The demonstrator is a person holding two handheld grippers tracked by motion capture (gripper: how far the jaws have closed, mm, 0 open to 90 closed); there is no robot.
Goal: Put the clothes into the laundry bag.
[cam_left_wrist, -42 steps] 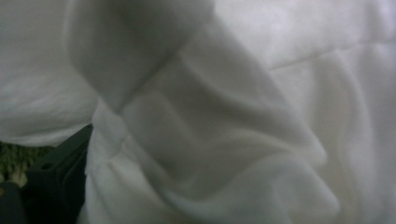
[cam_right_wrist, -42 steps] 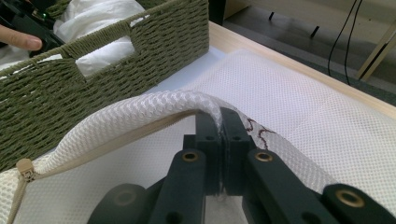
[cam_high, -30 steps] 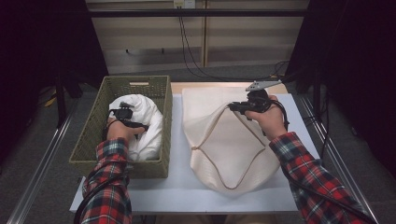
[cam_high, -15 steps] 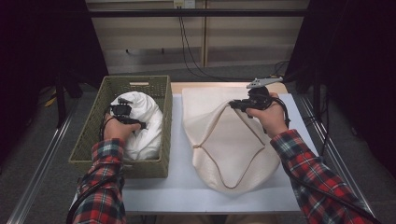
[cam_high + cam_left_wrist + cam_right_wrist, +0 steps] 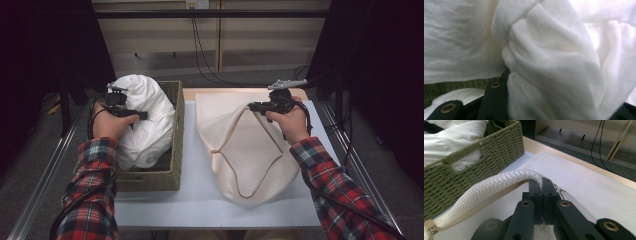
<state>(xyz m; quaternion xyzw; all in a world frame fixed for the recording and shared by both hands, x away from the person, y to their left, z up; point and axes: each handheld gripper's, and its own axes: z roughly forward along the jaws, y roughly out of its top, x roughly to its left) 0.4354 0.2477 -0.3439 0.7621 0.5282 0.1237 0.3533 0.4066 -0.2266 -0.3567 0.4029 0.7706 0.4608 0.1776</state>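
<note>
A bundle of white cloth [image 5: 147, 117] hangs half lifted out of the green woven basket [image 5: 176, 150] on the left of the table. My left gripper [image 5: 140, 115] is shut on a thick fold of that white cloth [image 5: 549, 62]; its jaws have just been closing with the fold between them. A cream mesh laundry bag [image 5: 250, 160] lies flat to the right of the basket. My right gripper [image 5: 253, 106] is shut on the bag's zipper edge and holds that edge raised. In the right gripper view the jaws [image 5: 541, 185] pinch the mesh rim tightly.
The white tabletop [image 5: 190, 200] shows bare in front of the basket and bag. More white cloth lies in the basket [image 5: 474, 165]. The bag's zipper pull [image 5: 429, 228] hangs at the rim's end. Dark cables run down the back wall.
My left hand has risen and pulled the white cloth up out of the basket. The right hand and the bag's edge have stayed where they were.
</note>
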